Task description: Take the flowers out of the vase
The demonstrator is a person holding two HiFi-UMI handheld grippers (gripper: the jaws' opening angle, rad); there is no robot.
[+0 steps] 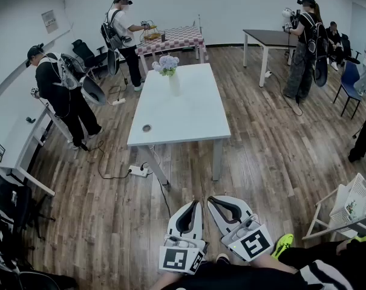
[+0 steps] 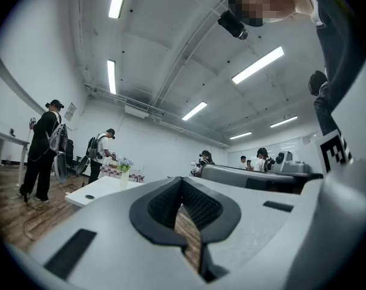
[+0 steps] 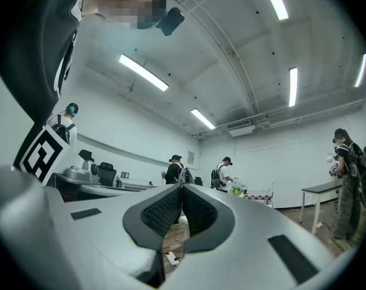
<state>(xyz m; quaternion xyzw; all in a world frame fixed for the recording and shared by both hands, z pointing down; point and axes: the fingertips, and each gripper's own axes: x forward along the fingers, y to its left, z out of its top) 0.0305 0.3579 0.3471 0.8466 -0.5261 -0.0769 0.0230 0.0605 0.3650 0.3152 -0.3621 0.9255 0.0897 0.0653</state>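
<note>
White and long, the worktop [image 1: 189, 119] stands in the middle of a wooden floor [image 1: 267, 156]. Pale blue and purple flowers [image 1: 167, 63] stick up out of a white vase [image 1: 174, 84]. The vase stands upright at the far end of the worktop. A small round thing [image 1: 147, 127] lies near the worktop's near left corner; I cannot tell what it is. A white power strip [image 1: 138, 171] lies on the floor just beside the worktop's near left leg.

The left hand-held gripper [image 1: 196, 202] and the right hand-held gripper [image 1: 211, 199] are side by side, well apart from the worktop, out past its near end. Both point toward the worktop. Each one has its jaws closed with the tips touching. Neither one has hold of anything; only the floor shows through the little hole behind the tips.

Past the worktop's far end is a table with a red checked cloth [image 1: 170, 39], and a person [image 1: 123, 32] stands beside it. Another person [image 1: 62, 95] stands off to the worktop's left. A third person [image 1: 303, 47] stands off to its right, near a dark table [image 1: 270, 38].
</note>
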